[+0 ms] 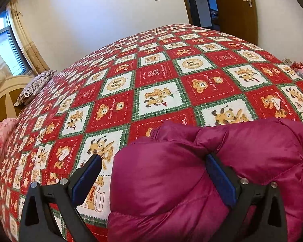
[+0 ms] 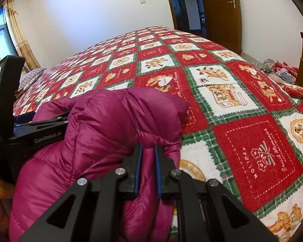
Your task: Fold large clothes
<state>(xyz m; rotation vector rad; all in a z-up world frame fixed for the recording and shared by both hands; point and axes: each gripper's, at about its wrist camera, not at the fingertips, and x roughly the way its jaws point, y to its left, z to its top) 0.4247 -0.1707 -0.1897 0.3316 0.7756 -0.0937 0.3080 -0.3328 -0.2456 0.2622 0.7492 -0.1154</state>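
I had the right gripper (image 2: 148, 151) clamped on a bunched fold of the magenta puffer jacket (image 2: 103, 125), pinning it at the near edge of the bed (image 2: 252, 133). My left gripper (image 1: 154, 167) stood wide open, one finger against the padding, holding nothing.

A bed (image 1: 171, 80) under a red, white and green bear-print quilt fills the frame; white walls (image 1: 101, 20) behind, a curtained window (image 1: 6, 42) at upper left, a wooden door (image 2: 220, 12) at upper right.
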